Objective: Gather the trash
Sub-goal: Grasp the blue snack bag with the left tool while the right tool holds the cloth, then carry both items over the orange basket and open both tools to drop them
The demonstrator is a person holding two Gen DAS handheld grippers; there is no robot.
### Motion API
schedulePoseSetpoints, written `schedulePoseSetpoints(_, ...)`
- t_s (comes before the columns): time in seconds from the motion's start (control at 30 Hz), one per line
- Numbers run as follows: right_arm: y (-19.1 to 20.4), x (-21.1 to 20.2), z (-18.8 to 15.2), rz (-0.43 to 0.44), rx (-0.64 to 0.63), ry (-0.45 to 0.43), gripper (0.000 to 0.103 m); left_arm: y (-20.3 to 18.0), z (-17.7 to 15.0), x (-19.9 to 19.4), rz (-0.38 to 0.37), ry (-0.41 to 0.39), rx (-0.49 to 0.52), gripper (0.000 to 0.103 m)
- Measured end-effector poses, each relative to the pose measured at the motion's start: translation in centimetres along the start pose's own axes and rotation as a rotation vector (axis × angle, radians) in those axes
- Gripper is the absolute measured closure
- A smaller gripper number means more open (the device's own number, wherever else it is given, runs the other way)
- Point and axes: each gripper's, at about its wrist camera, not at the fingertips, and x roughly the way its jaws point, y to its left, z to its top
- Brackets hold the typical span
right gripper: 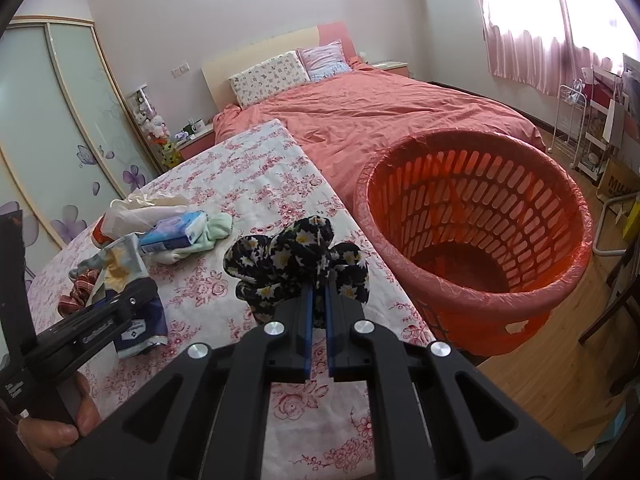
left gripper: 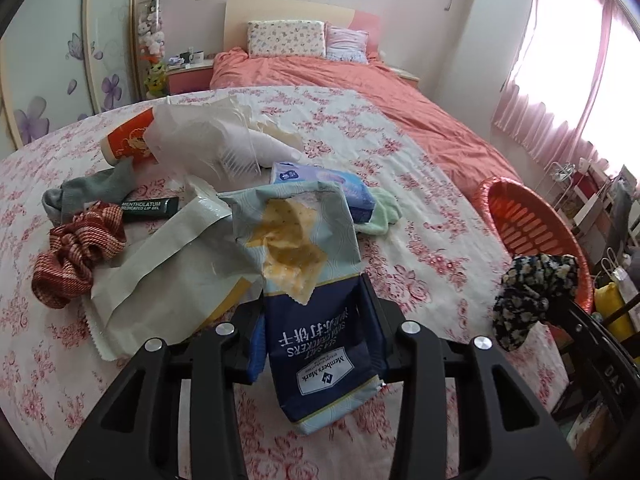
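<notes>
My right tool pinches the floral scrunchie short of the basket ahead-right, not trash I judge, while my left tool pinches the cracker bag, whose torn top could spill crumbs onto the counter.

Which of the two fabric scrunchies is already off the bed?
The black daisy-print scrunchie, clamped in the right gripper beside the orange basket. The red-and-white striped scrunchie lies on the floral bedspread.

The crumpled blue cracker bag reads "Member's Mark", "SEA SALT SODA CRACKERS"; the dark green tube reads "MENTHOLATUM MEDICATED LIP GEL"
</notes>
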Motion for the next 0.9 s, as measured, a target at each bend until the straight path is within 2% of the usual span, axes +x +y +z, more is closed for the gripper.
schedulePoseSetpoints(0.43, 0.0, -2.3, 0.2, 0.007, -0.004, -0.046, 0.097, -0.5, -0.1, -2.6, -0.067, -0.053, 0.002, 0.069)
schedulePoseSetpoints(0.9, -2.2, -4.4, 1.2, -0.029, 0.028, -0.109, 0.097, -4.4, 0.6, -4.5, -0.162, -0.094, 0.043, 0.070)
